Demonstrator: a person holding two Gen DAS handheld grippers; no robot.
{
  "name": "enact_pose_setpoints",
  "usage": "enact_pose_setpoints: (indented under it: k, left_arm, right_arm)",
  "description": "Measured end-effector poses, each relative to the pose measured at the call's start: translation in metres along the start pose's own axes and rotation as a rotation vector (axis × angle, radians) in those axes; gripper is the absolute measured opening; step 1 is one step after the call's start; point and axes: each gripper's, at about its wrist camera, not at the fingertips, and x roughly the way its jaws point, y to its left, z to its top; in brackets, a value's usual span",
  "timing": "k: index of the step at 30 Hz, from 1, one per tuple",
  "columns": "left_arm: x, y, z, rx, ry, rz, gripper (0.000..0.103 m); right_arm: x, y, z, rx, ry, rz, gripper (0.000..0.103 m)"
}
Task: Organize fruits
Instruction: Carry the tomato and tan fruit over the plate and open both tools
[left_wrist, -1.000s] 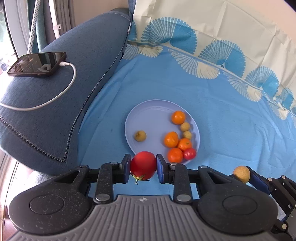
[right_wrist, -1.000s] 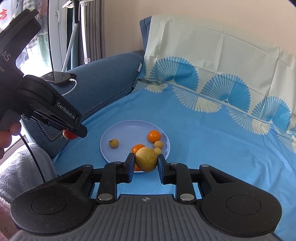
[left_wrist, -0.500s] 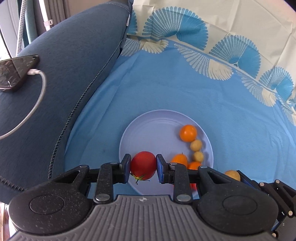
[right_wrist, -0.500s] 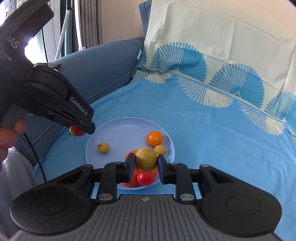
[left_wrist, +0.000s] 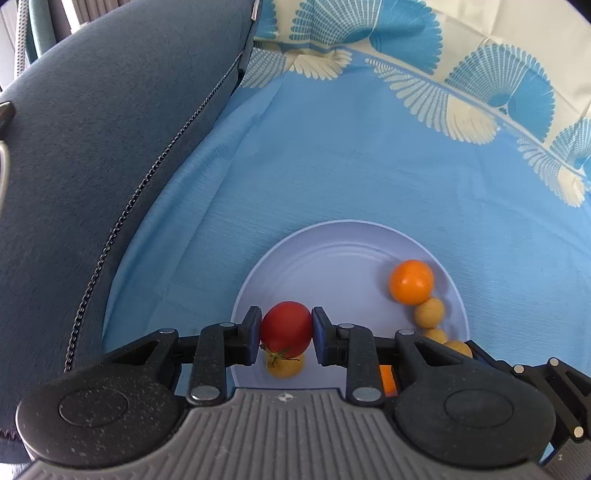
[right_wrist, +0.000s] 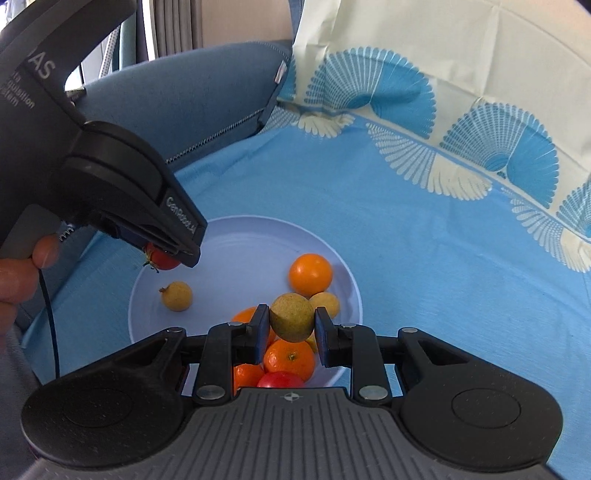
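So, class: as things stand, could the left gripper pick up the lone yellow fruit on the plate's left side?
Probably not yet: the left gripper hangs right above that yellow fruit, but it is shut on a tomato, which must go down first.

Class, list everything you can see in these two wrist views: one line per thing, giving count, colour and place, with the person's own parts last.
plate: one, pale lilac, on the blue cloth
oranges: at least four, orange, right half of the plate
small yellow fruits: one alone at plate's left, a few beside the oranges
loose tomato: one, red, plate's near edge
held tomato: one, red, above the plate
held yellow-green fruit: one, over the oranges
cloth: one, blue with fan pattern
cushion: one, dark blue, left
left gripper: black, shut on tomato
right gripper: black, shut on fruit
hand: one, far left
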Motion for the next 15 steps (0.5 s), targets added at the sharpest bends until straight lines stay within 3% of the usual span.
enact_pose_setpoints:
  k: [6,7,8,9,10,11,12,15]
  left_arm:
    - [0.016,0.0,0.005,0.034,0.011,0.007,0.036]
    - [0.017,0.0,0.005,0.046,0.011,-0.003,0.043]
    - [0.016,0.0,0.005,0.056,0.007,-0.011,0.069]
    - [0.013,0.0,0.005,0.061,-0.009,-0.013,0.096]
    - [0.01,-0.001,0.005,0.063,-0.035,-0.004,0.103]
    - [0.002,0.0,0.003,0.062,-0.073,0.005,0.103]
    - [-0.004,-0.001,0.001,0.072,-0.092,0.01,0.103]
    - [-0.022,-0.001,-0.008,0.104,-0.089,0.046,0.103]
  right_arm:
    - [0.016,0.001,0.004,-0.012,0.017,0.0,0.027]
    - [0.018,0.001,0.005,-0.015,0.017,0.004,0.027]
    - [0.02,0.001,0.007,-0.018,0.013,0.01,0.028]
    - [0.021,0.001,0.008,-0.023,0.008,0.016,0.035]
    - [0.02,0.001,0.009,-0.031,0.003,0.016,0.044]
    - [0.018,0.002,0.01,-0.037,-0.004,0.012,0.063]
    - [0.014,0.002,0.01,-0.041,-0.014,0.003,0.076]
    - [-0.003,0.002,0.006,-0.046,-0.024,0.0,0.085]
